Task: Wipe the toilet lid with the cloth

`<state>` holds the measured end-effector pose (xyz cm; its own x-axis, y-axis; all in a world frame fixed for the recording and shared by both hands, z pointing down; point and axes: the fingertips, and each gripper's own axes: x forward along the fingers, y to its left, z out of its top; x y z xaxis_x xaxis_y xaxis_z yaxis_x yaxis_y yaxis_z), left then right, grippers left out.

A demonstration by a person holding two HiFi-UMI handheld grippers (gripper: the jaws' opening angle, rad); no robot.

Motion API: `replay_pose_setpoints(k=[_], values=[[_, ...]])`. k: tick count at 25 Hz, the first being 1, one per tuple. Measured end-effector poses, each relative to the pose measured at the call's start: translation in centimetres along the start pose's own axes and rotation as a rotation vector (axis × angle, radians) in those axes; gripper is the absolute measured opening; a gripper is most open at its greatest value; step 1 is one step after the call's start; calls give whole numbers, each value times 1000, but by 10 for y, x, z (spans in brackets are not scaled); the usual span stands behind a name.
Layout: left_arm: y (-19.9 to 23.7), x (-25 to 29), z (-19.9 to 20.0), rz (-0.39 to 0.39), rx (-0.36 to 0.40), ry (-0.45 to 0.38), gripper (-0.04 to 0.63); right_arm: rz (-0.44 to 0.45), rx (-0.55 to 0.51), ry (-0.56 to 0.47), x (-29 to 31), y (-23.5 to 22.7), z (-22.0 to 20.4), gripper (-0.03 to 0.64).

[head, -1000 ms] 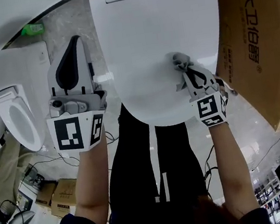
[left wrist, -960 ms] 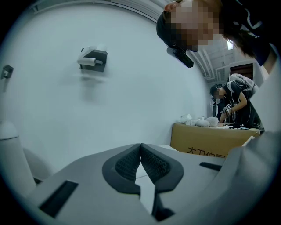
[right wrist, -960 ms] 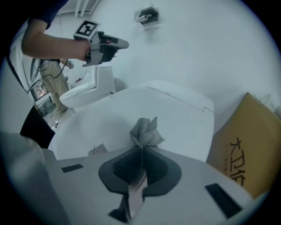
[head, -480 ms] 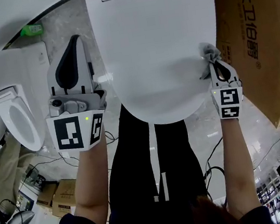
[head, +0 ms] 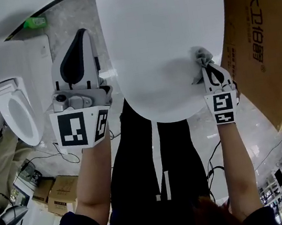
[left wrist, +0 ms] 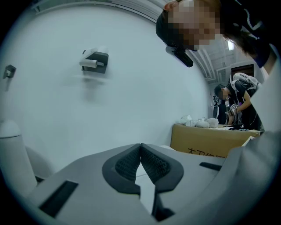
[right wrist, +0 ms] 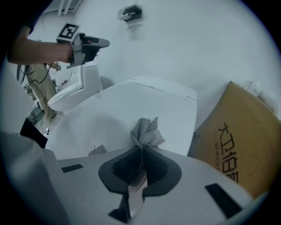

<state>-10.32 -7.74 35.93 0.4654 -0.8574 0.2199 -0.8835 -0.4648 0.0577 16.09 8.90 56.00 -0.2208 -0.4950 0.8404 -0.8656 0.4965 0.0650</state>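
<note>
Grey cloth (right wrist: pixel 147 132) on toilet lid (head: pixel 163 53), pinched by right gripper (right wrist: pixel 141 148)

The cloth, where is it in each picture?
Head view: the cloth is at the right side of the toilet lid, pinched by the right gripper.
Left gripper view: not in it.
Right gripper view: centre, sticking up from the shut jaws.
Shared landmark: the brown cardboard box, seen in all three views.

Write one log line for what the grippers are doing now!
right gripper: shut on cloth | cloth: on toilet lid, near cardboard box | left gripper: shut, empty, left of lid
</note>
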Motion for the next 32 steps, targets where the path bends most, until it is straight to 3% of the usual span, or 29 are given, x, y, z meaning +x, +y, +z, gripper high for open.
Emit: replay_pose_setpoints(k=[12, 21, 27, 32], values=[[7, -5, -2, 20, -1, 4, 20, 317, -159, -60, 24, 165, 58, 35], [11, -10, -6, 33, -5, 8, 20, 530, -314, -31, 24, 266, 67, 34], [10, -12, -5, 30, -2, 8, 20, 571, -355, -31, 18, 276, 57, 34], [11, -15, -5, 30, 3, 8, 20, 510, -304, -48, 13, 244, 46, 35]])
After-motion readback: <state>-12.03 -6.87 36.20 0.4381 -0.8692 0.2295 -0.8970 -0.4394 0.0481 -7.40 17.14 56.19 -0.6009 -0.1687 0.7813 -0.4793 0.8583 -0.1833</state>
